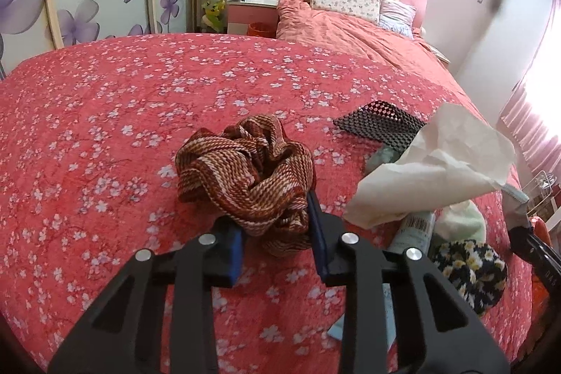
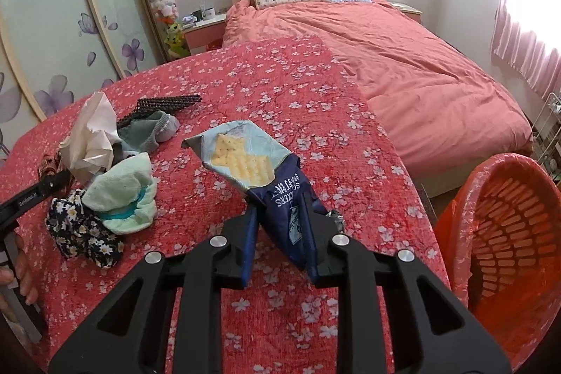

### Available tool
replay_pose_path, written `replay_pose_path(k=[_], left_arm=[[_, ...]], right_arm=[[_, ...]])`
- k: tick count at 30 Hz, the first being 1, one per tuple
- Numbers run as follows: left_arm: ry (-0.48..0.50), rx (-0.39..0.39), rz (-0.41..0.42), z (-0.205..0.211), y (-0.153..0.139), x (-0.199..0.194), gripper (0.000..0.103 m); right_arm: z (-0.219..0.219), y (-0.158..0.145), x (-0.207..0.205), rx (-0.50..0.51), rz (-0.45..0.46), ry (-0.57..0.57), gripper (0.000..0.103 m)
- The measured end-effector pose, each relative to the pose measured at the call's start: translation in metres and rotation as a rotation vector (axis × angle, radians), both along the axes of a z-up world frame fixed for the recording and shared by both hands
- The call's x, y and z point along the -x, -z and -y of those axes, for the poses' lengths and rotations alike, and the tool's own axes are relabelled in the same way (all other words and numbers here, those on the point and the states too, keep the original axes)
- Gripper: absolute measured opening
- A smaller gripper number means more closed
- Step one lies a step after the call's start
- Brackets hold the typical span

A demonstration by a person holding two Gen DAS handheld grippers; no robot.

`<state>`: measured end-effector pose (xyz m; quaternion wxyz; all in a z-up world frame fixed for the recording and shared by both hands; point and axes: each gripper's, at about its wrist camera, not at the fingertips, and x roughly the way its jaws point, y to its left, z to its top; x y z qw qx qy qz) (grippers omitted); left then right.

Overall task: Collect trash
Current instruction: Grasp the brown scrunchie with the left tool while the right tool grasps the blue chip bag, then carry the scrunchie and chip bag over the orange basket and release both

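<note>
My right gripper point(image 2: 280, 216) is shut on a blue cracker wrapper point(image 2: 245, 163) and holds it above the red floral bedspread point(image 2: 280, 86). An orange trash basket point(image 2: 508, 233) with a plastic liner stands at the right of the bed. My left gripper point(image 1: 277, 226) is open around a brown striped cloth point(image 1: 245, 170) that lies on the bedspread point(image 1: 105, 128). A crumpled white paper point(image 1: 431, 170) lies to its right and also shows in the right wrist view point(image 2: 93, 139). A small tube point(image 1: 413, 230) lies under the paper.
A pile of cloths lies by the paper: a mint towel point(image 2: 122, 195), a dark daisy-print cloth point(image 2: 80, 233), a grey sock point(image 2: 154, 128) and a black mesh mat point(image 2: 164, 104). A pink duvet point(image 2: 420, 76) and pillows cover the far bed. A wire rack point(image 2: 550, 128) stands right.
</note>
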<state>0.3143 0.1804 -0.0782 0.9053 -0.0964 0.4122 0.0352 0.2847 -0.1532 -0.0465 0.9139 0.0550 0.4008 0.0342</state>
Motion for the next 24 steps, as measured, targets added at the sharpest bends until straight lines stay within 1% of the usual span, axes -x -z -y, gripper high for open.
replay_pose_path(k=[4,9,12,15,18,24], left_arm=[[-0.002,-0.003,0.008,-0.003,-0.007,0.010,0.032],[0.007,-0.019,0.029,-0.001,-0.018,0.018,0.031],[0.013,-0.022,0.029,0.000,-0.020,0.022,0.029],[0.008,-0.009,0.026,-0.002,-0.020,0.025,0.025],[0.013,-0.005,0.042,-0.001,-0.023,0.031,0.023],[0.035,-0.013,0.092,0.003,-0.042,0.041,0.022]], right_arm=[[0.000,-0.004,0.004,-0.018,0.007,-0.002,0.022],[0.000,-0.006,0.009,-0.029,0.013,-0.003,0.019],[0.000,-0.005,0.013,-0.036,0.012,-0.007,0.018],[-0.002,-0.007,0.017,-0.038,0.015,-0.009,0.017],[-0.001,-0.012,0.020,-0.040,0.026,-0.008,0.017],[0.001,-0.020,0.027,-0.046,0.047,-0.004,0.017]])
